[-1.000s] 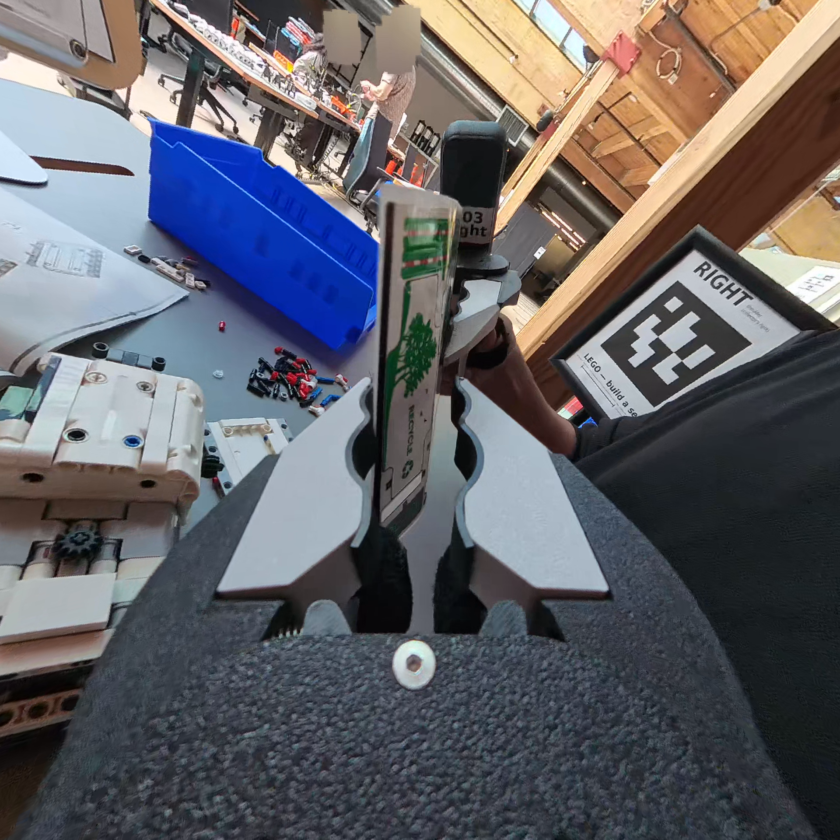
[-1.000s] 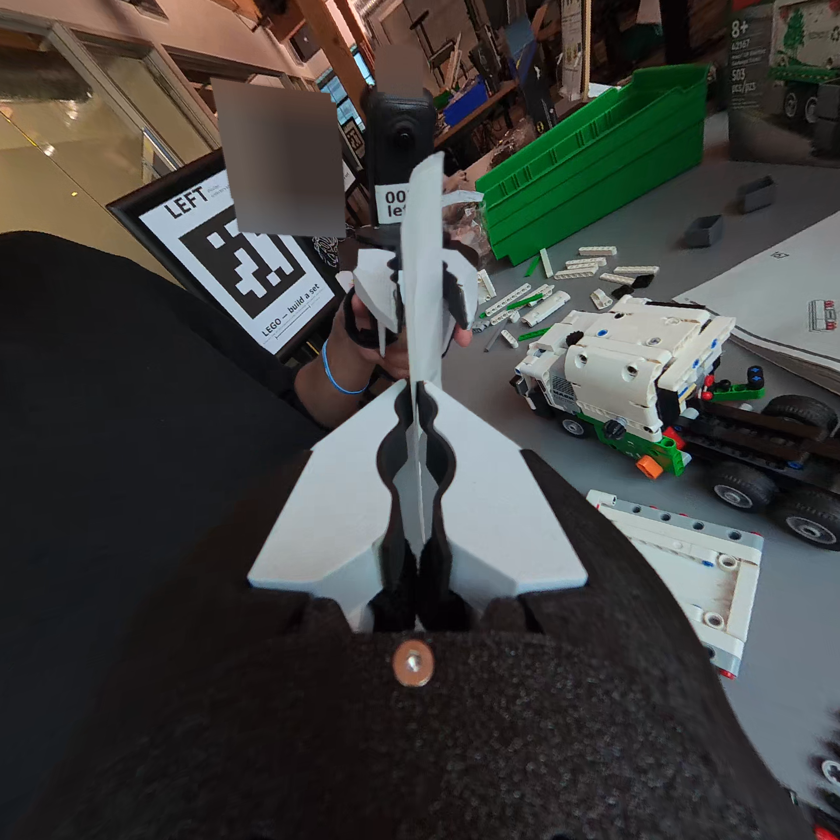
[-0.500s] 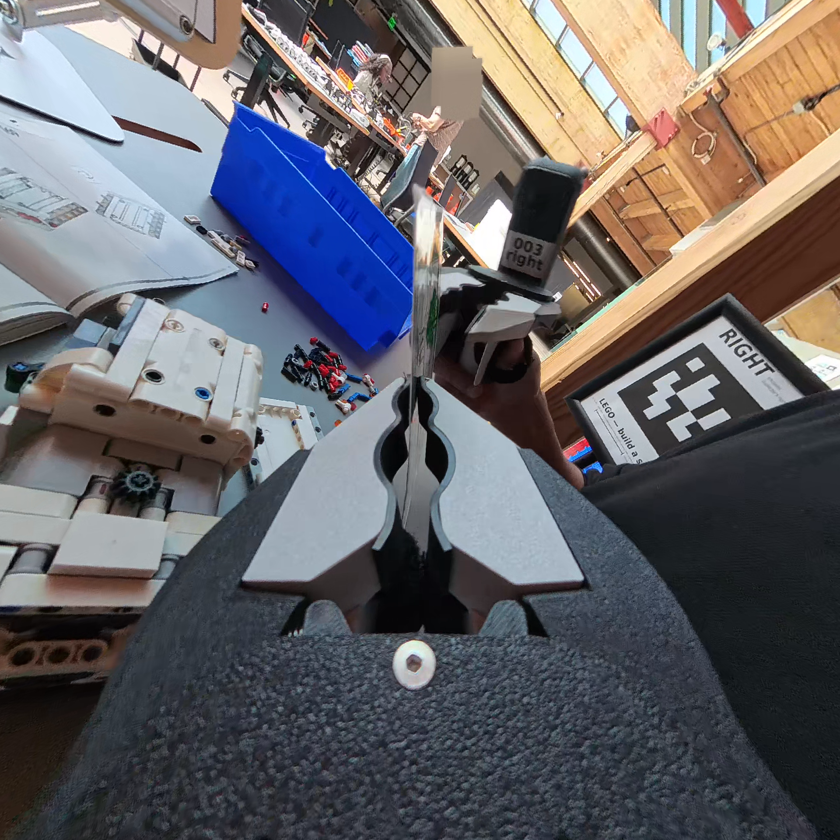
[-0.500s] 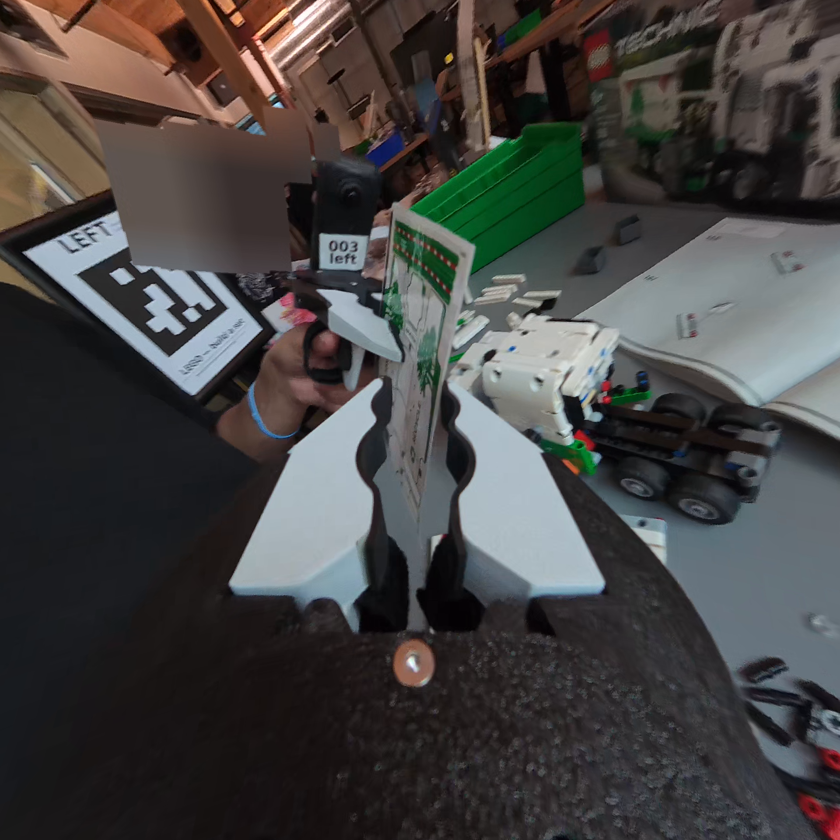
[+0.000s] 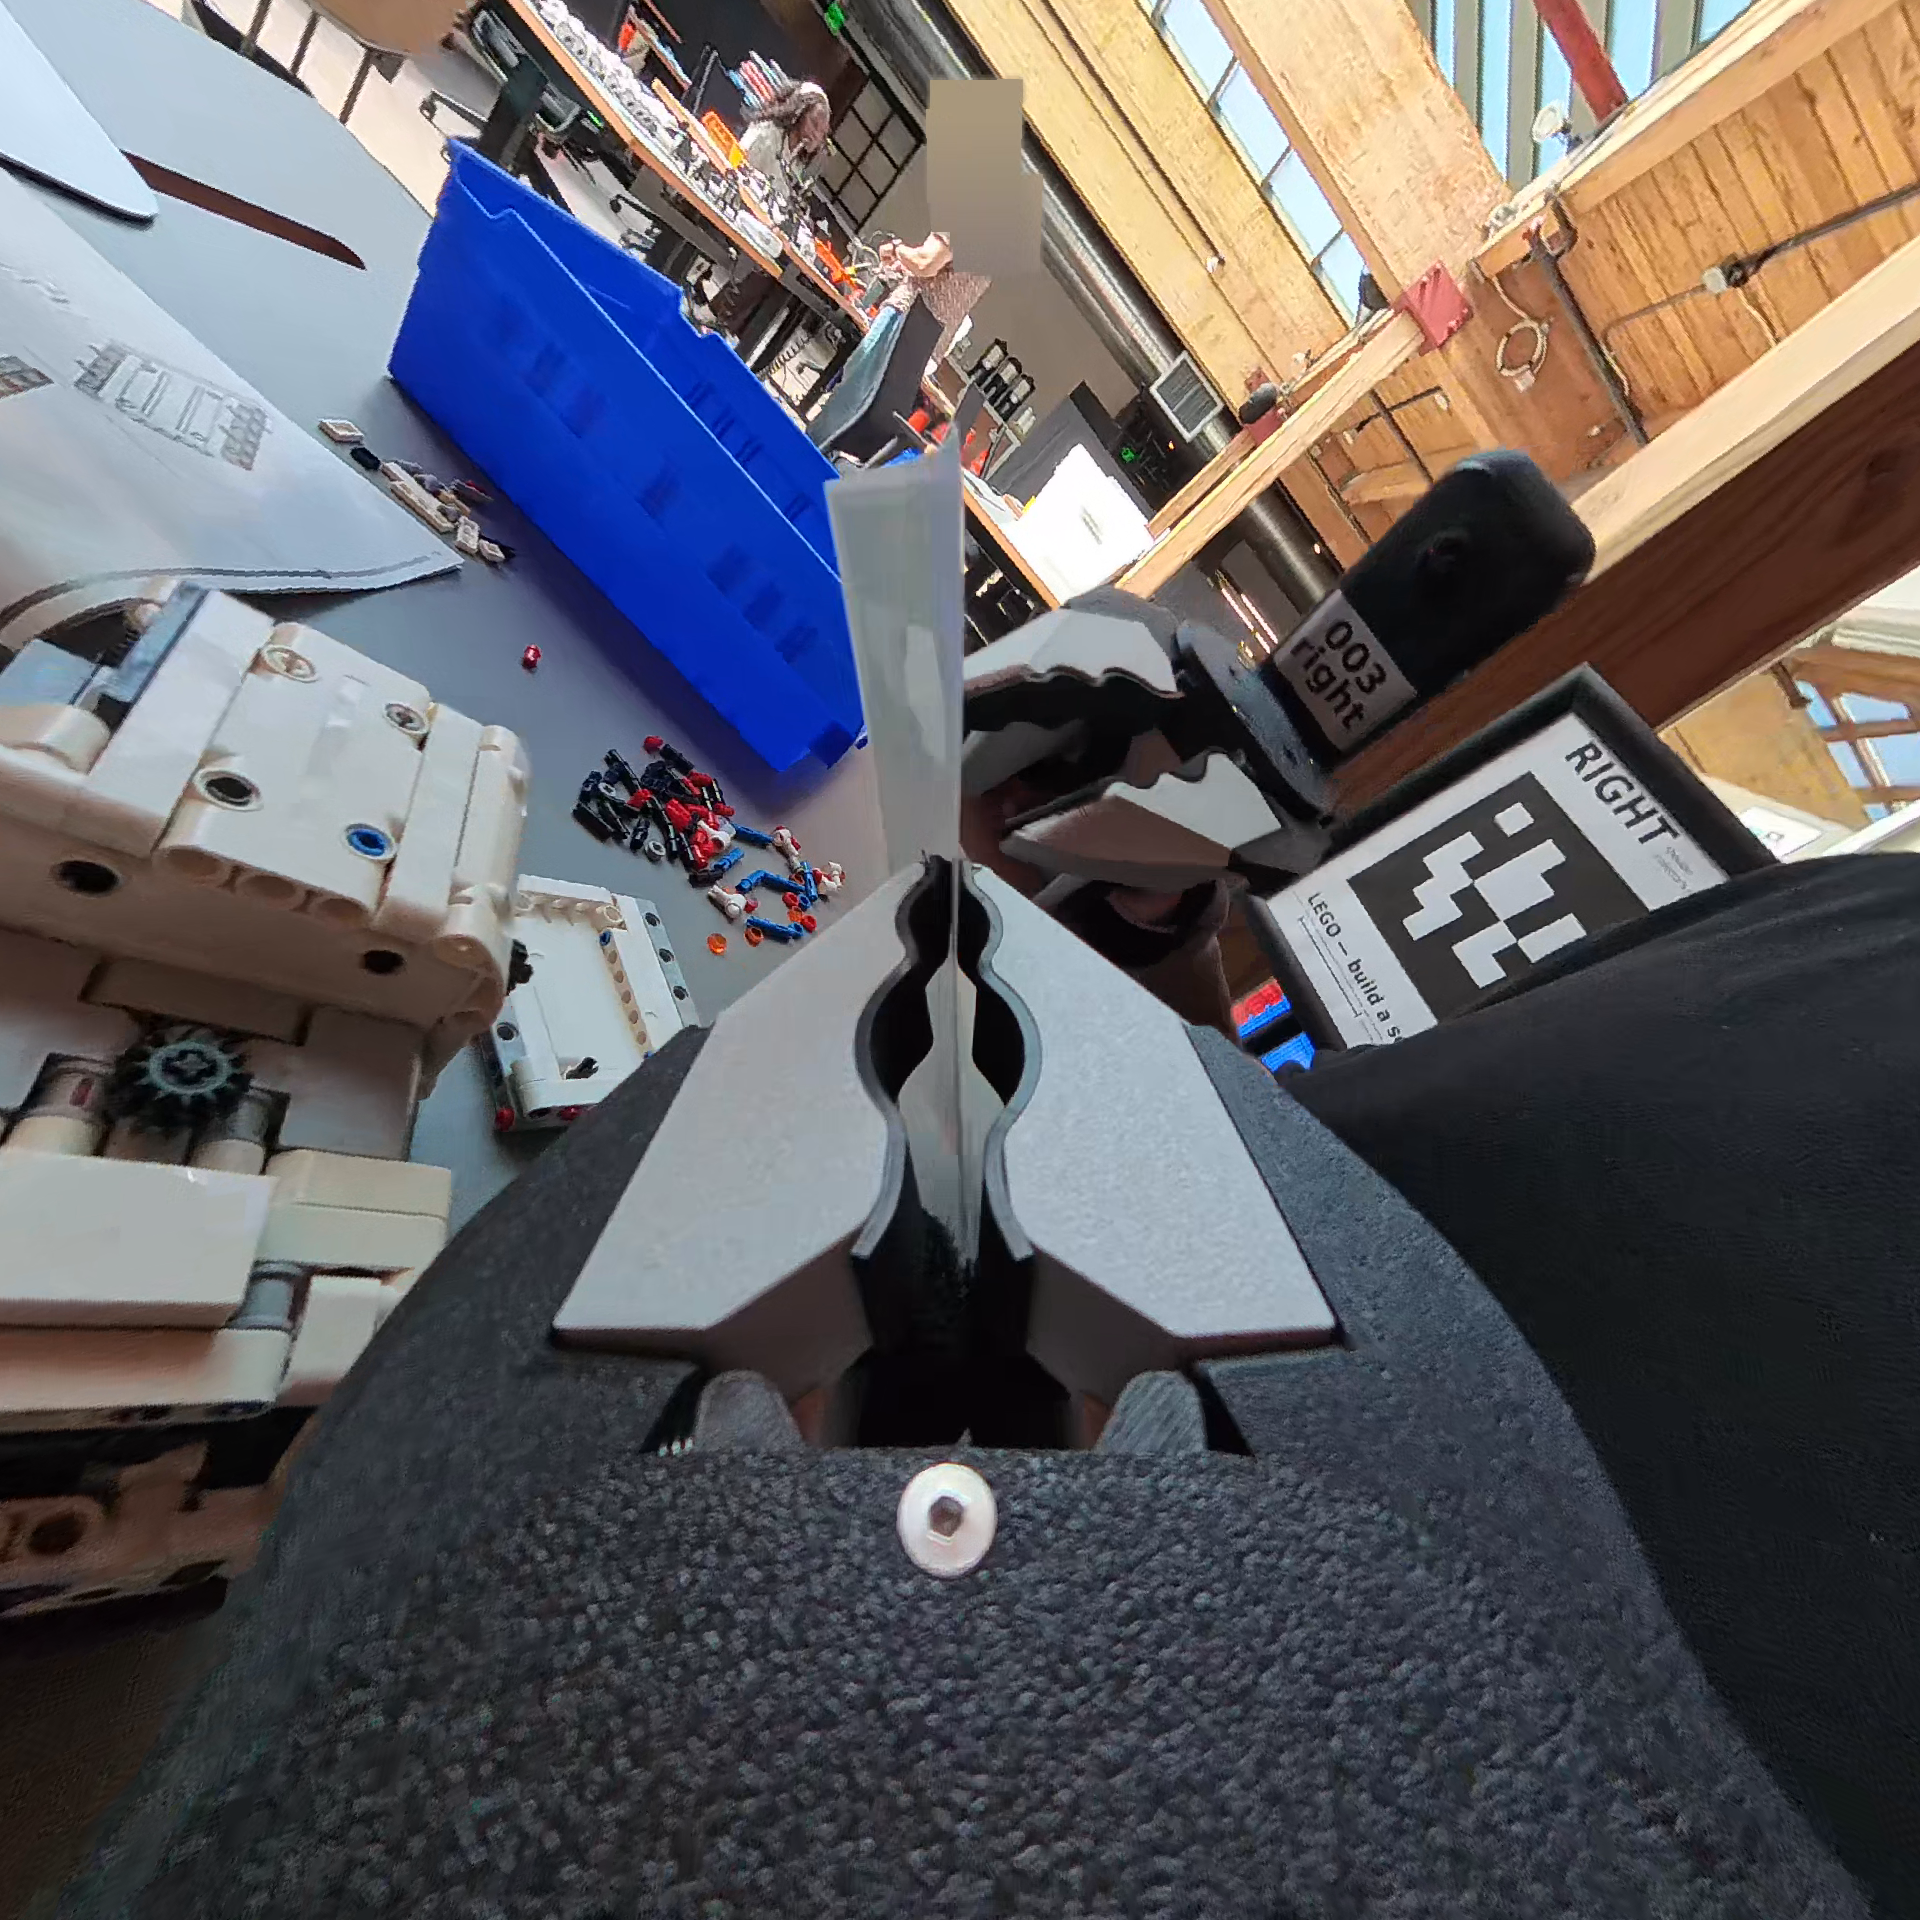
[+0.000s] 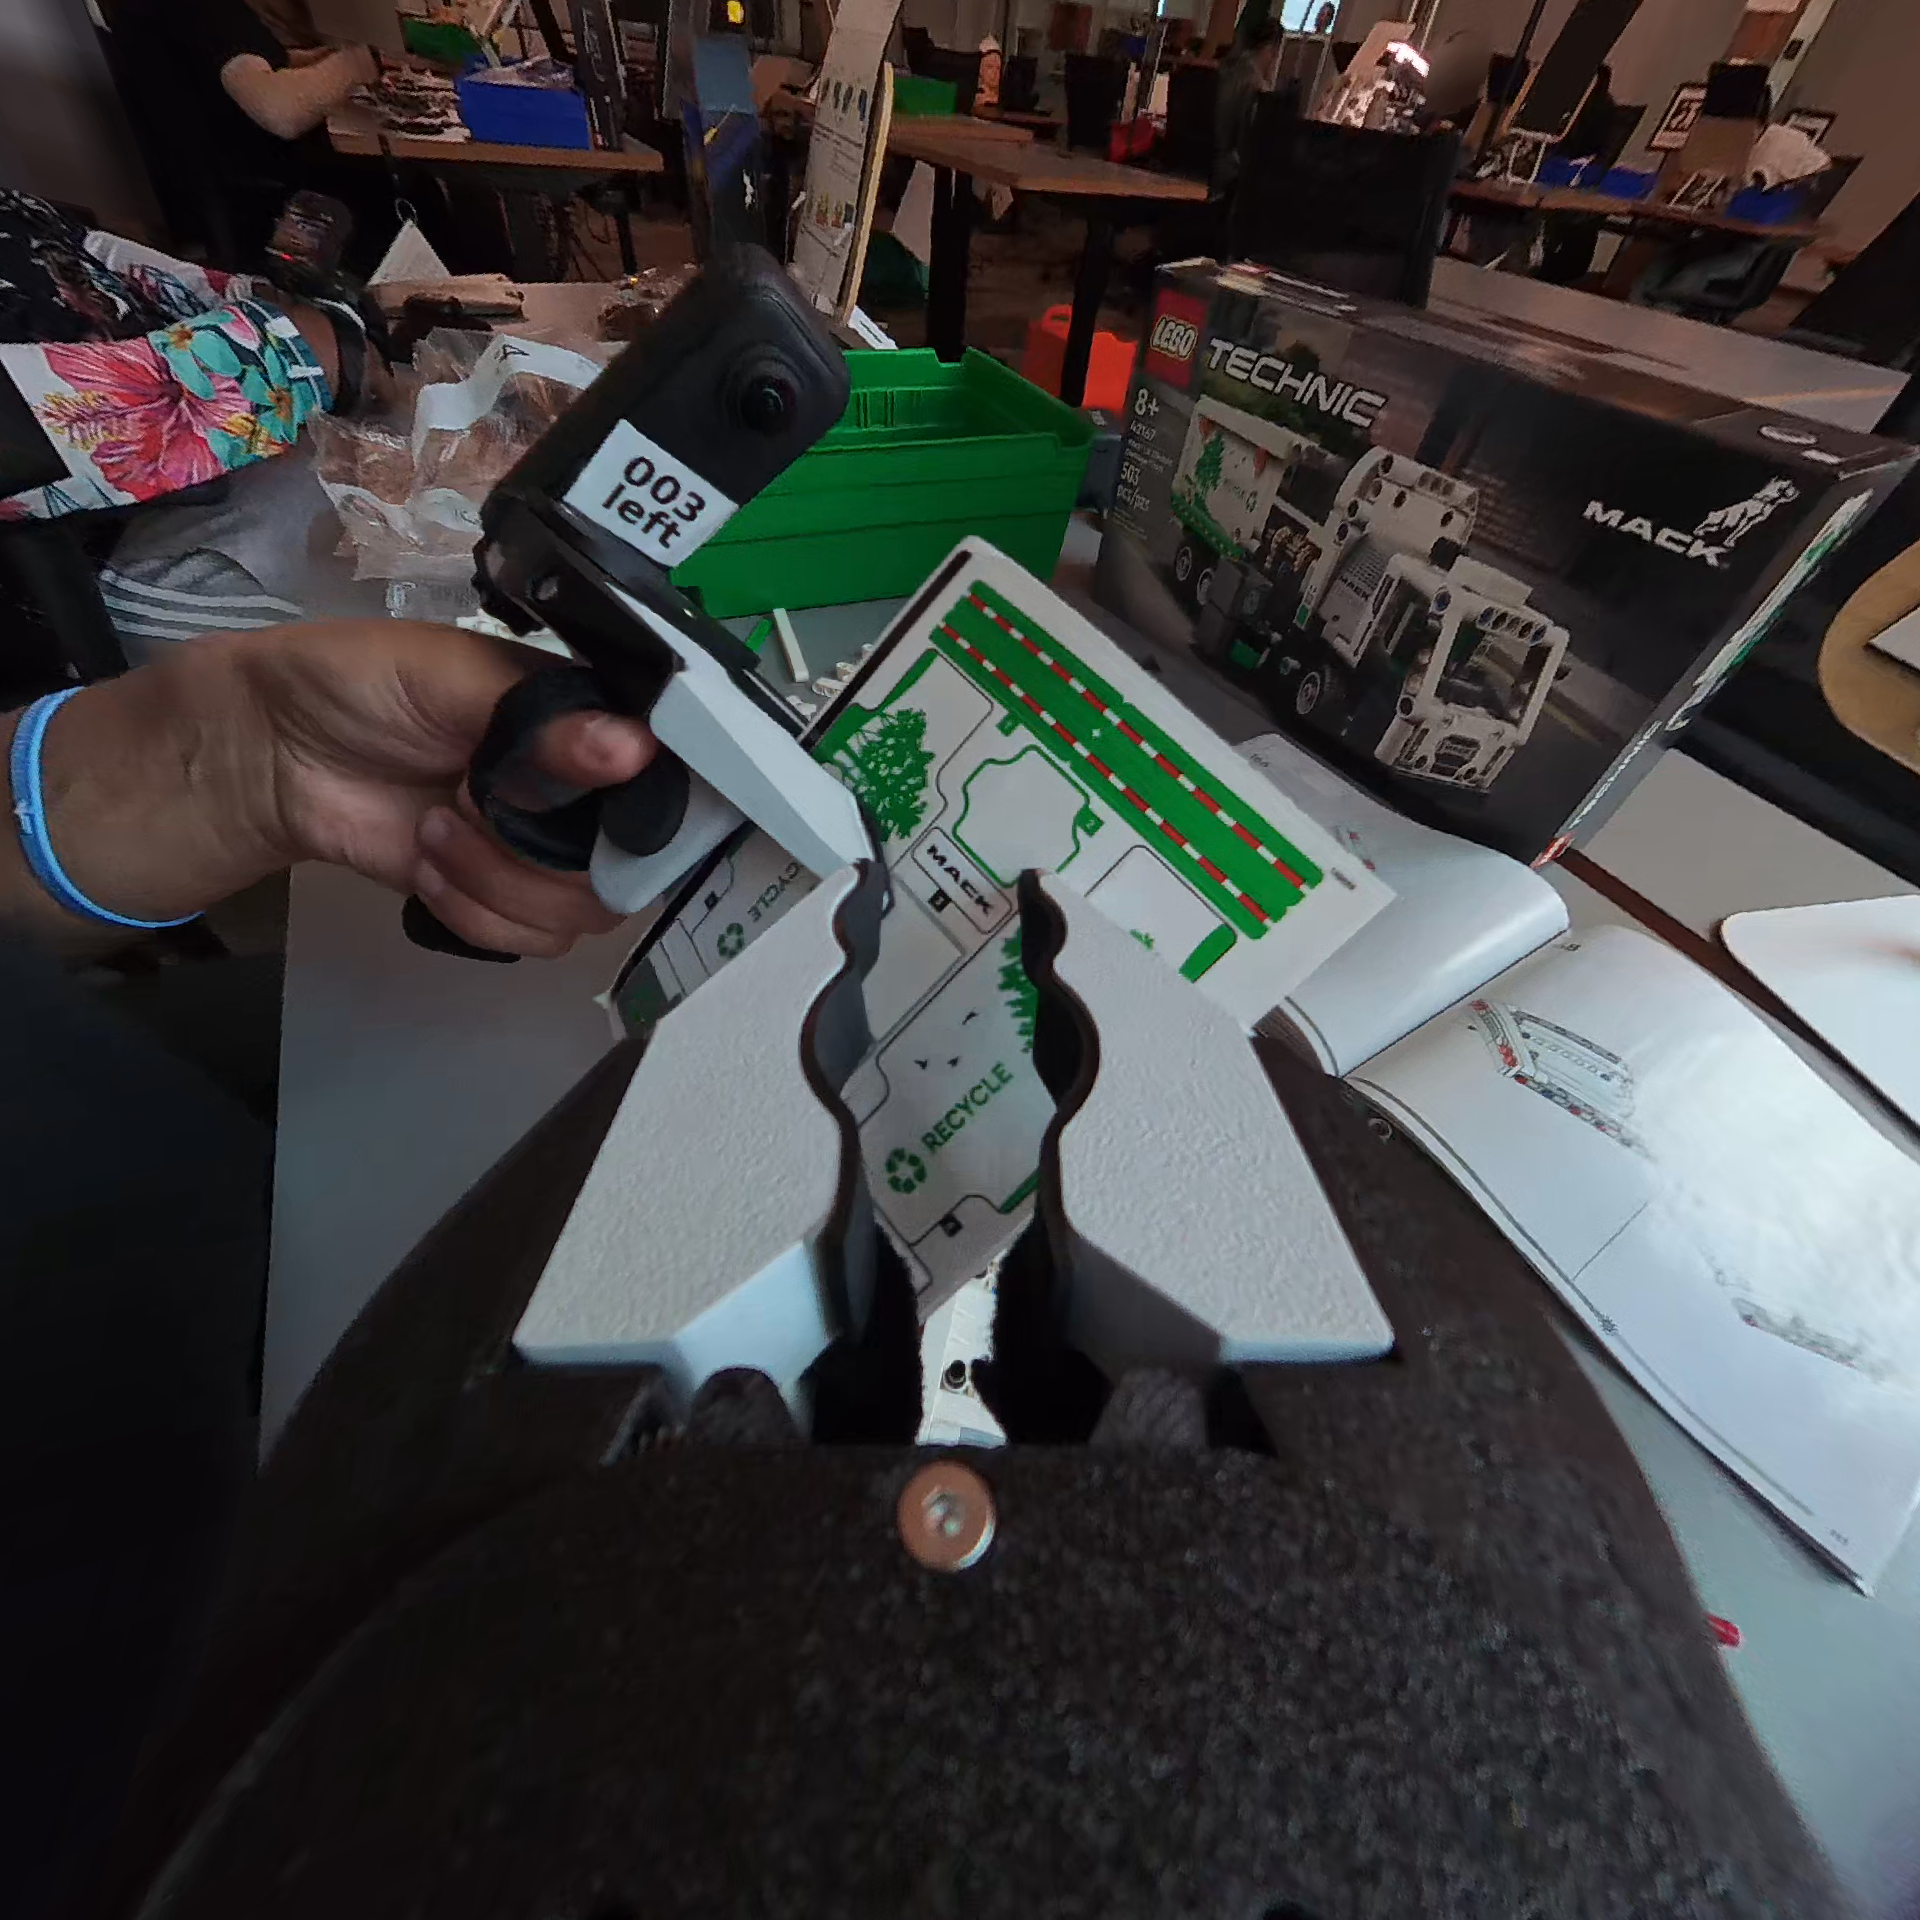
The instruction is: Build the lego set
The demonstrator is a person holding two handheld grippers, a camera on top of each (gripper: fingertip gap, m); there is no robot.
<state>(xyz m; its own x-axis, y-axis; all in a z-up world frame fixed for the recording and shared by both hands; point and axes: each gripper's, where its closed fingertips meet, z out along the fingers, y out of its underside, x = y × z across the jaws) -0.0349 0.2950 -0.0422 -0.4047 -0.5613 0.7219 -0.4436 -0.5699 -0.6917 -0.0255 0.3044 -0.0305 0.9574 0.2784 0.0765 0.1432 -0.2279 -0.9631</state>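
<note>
A white sticker sheet with green and red print (image 6: 1091, 790) is held up above the table. My left gripper (image 5: 951, 868) is shut on its lower edge; in that view the sheet (image 5: 909, 644) stands edge-on between the pads. The right wrist view shows the left gripper's fingers (image 6: 769, 769) clamped on the sheet's left side. My right gripper (image 6: 948, 894) is open. The sheet passes behind its fingertips, and neither pad presses on it. In the left wrist view the right gripper (image 5: 987, 769) is spread just right of the sheet.
A blue bin (image 5: 623, 436), a white brick truck (image 5: 239, 831), a white panel (image 5: 582, 997) and loose small pins (image 5: 686, 810) lie to the left. A green bin (image 6: 914, 488), the set's box (image 6: 1455, 540) and an open booklet (image 6: 1610, 1195) are on the table. My two grippers' fingertips are within a few centimetres of each other.
The sheet passed from my right gripper to my left. The left pads closed on it, then the right pads opened and let go. The right gripper swung so the sheet now faces it.
</note>
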